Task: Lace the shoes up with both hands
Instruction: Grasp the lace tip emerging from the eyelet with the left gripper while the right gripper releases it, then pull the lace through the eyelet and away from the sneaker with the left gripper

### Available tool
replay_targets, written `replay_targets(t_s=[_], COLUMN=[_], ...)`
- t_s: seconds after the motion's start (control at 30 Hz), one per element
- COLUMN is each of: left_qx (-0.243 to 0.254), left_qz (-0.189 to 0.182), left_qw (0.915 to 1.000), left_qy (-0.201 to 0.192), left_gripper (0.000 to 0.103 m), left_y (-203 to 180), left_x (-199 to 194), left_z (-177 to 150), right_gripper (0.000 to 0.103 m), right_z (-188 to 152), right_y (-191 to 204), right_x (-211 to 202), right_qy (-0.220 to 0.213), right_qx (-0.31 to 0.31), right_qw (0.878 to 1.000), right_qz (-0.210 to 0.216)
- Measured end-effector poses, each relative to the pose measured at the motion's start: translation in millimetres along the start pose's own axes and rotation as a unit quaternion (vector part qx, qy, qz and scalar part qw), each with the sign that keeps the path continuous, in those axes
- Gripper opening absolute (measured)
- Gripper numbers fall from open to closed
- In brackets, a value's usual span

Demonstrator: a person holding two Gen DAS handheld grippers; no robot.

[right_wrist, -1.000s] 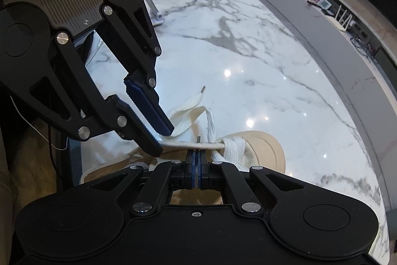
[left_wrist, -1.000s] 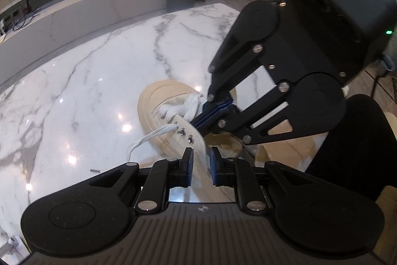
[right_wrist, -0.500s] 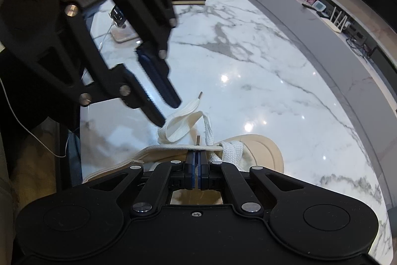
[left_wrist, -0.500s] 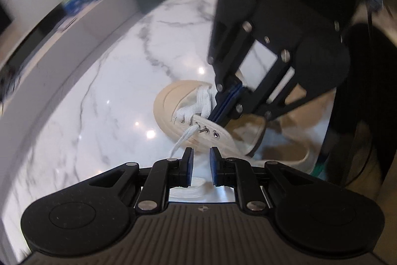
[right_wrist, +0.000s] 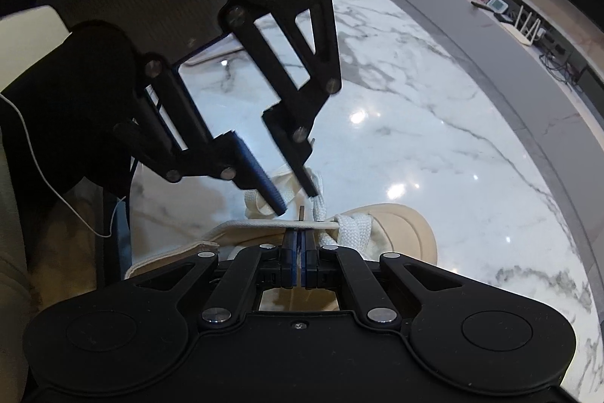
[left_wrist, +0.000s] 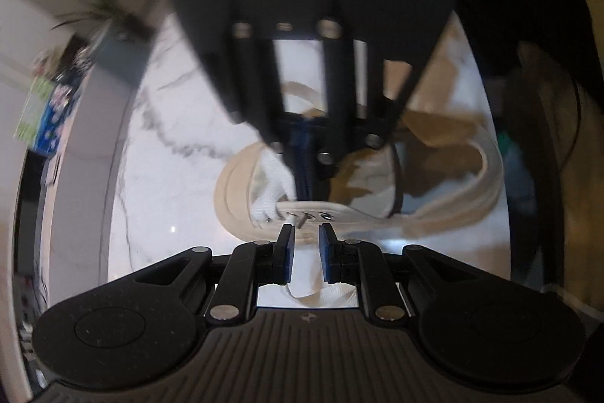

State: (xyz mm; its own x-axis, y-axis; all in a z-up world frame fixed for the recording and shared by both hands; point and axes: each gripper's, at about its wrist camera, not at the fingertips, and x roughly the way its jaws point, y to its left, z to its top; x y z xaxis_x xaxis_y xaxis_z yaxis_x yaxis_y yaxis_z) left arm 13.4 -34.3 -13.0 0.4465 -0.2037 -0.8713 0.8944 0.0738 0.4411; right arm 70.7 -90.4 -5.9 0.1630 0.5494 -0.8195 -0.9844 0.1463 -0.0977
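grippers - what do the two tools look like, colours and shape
Both are matte black. The left tool and right tool each have two round discs, linkage bars with silver rivets, a ribbed body, and narrow fingers faced with blue ribbed pads.

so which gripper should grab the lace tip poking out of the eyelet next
Left, probably. The left gripper has a gap between its pads and sits right at the metal lace tip by the eyelet flap. The right gripper is shut on the shoe's flap edge, steadying it.

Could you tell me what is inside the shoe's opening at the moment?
The shoe shows a tan lining and no foot. The right gripper, shut on the eyelet flap, covers much of the inside, so the insole there cannot be seen.
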Motion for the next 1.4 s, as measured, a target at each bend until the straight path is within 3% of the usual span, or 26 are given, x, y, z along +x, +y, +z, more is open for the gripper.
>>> replay_targets(t_s=[0.33, 0.53, 0.83, 1.0, 1.07, 1.17, 1.4], left_qx=[0.108, 0.132, 0.084, 0.053, 0.037, 0.024, -0.021], left_qz=[0.031, 0.041, 0.056, 0.057, 0.055, 0.064, 0.073], left_qw=[0.9935, 0.9901, 0.9941, 0.9958, 0.9967, 0.9960, 0.9950], left_qy=[0.017, 0.025, 0.039, 0.047, 0.047, 0.057, 0.065], left_gripper=[0.010, 0.002, 0.001, 0.001, 0.001, 0.001, 0.001], left_y=[-24, -27, -23, -10, -5, -1, 0], left_x=[21, 27, 31, 24, 18, 7, -32], left_z=[1, -1, 1, 4, 6, 6, 8], right_gripper=[0.000, 0.000, 0.002, 0.002, 0.009, 0.010, 0.016], right_z=[-3, -5, -6, -16, -22, -33, -53], right_y=[-2, -3, 0, 9, 14, 21, 22], right_x=[1, -1, -8, -31, -40, -54, -59], right_qy=[-0.005, -0.013, -0.014, -0.037, -0.044, -0.053, -0.065], right_qx=[0.003, 0.013, 0.022, 0.073, 0.094, 0.143, 0.279], right_qw=[1.000, 1.000, 1.000, 0.996, 0.994, 0.986, 0.953], right_qz=[0.004, 0.002, -0.009, -0.025, -0.036, -0.064, -0.096])
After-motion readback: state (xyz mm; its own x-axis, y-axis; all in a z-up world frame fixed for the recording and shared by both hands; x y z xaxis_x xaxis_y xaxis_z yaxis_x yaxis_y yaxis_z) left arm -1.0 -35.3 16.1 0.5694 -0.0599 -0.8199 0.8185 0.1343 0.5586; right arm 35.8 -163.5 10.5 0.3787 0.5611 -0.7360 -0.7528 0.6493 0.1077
